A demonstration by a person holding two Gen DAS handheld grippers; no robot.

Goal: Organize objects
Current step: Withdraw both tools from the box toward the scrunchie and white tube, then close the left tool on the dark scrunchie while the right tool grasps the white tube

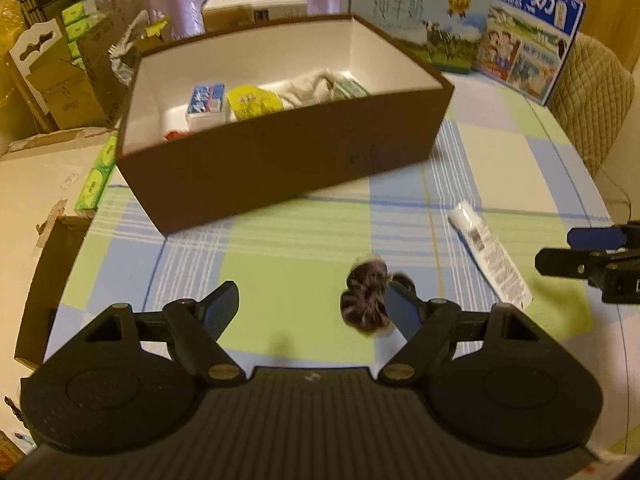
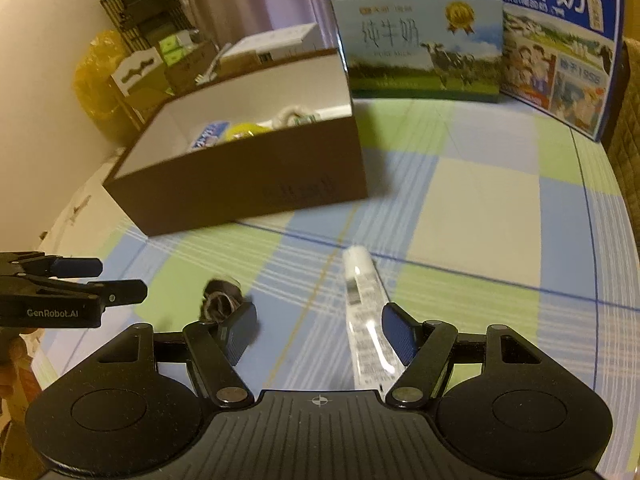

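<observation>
A brown box [image 1: 280, 168] with a white inside stands on the checked tablecloth and holds a blue packet [image 1: 206, 102], a yellow packet [image 1: 254, 101], a white cloth [image 1: 316, 84] and a green packet [image 1: 350, 88]. A dark furry scrunchie [image 1: 366, 300] lies in front, beside the right finger of my open, empty left gripper [image 1: 310, 308]. A white tube [image 1: 490, 256] lies to its right. In the right wrist view my right gripper [image 2: 320, 332] is open and empty, with the tube [image 2: 368, 316] by its right finger and the scrunchie [image 2: 222, 298] by its left.
Two milk cartons [image 1: 424, 16] [image 1: 528, 28] stand behind the box [image 2: 240, 184]. A padded chair [image 1: 592, 96] is at the far right. Cardboard boxes and green packs [image 1: 96, 178] crowd the left side. The table edge curves along the right.
</observation>
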